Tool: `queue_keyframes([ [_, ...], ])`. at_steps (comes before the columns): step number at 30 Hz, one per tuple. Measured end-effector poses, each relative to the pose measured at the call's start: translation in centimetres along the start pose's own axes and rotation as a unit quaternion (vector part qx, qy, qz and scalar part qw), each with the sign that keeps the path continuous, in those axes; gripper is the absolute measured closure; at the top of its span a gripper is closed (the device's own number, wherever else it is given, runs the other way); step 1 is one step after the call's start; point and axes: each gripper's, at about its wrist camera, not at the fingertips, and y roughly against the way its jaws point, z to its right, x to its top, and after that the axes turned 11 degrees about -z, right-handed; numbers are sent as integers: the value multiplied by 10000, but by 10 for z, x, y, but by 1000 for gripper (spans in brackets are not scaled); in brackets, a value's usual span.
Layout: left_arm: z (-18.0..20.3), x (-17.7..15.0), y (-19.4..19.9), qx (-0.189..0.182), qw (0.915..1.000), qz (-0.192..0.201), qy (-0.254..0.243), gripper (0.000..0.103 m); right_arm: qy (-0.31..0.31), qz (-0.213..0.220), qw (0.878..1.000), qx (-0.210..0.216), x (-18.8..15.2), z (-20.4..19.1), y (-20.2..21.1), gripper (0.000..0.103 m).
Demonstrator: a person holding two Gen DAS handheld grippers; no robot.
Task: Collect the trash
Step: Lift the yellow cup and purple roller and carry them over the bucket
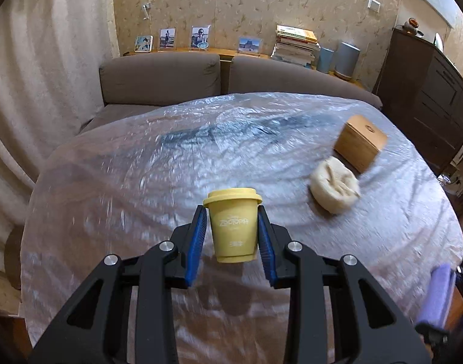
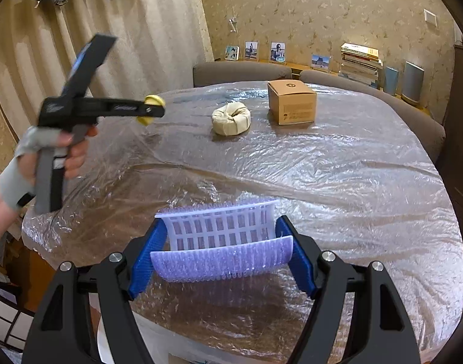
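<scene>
Trash here seems to mean three things: a yellow cup (image 1: 233, 226), a crumpled wad (image 1: 334, 184) of pale paper, and a cardboard box (image 1: 359, 141); the cup is clamped upright between the blue pads of the left tongs (image 1: 233, 236) and hangs clear above the counter (image 1: 116, 182), its shadow on the plastic sheet below; the wad and the box rest on the far right part of the counter, the wad just beside the box and nearer the camera.

Right tongs (image 2: 224, 242) are closed on the two ends of a white slatted basket (image 2: 222, 227), held low over the near edge of the counter, its open side up; from the right view the left tongs show side-on to the left, raised, well apart from the basket, with the cup (image 2: 151, 109) only a yellow blur at their tip.

Judged from this, the step in hand is carrying the cup to the basket; nothing can be seen inside the basket yet, though its floor is hidden behind the near wall. The next move calls for bringing the left tongs rightward and down until the cup is over the basket's mouth, then letting go; the basket should be kept level meanwhile; the wad and box would follow.
</scene>
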Motion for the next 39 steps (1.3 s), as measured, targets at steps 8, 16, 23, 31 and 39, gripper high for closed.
queue_keyframes([
  [8,15,-50,37,35,9998,187,11,68,52,-52,9999,90,5,-4,2,30],
  [16,27,-94,60,65,9997,196,106,68,183,-73,9996,206,-3,-16,15,30],
  [23,35,-128,70,-29,9998,76,197,68,243,-89,9992,312,-16,-28,31,30],
  [31,44,-159,86,2,10000,71,32,68,327,-130,9986,387,-37,-39,50,30],
  [39,52,-186,101,-7,10000,21,-42,68,436,-264,9978,414,-56,-47,60,30],
])
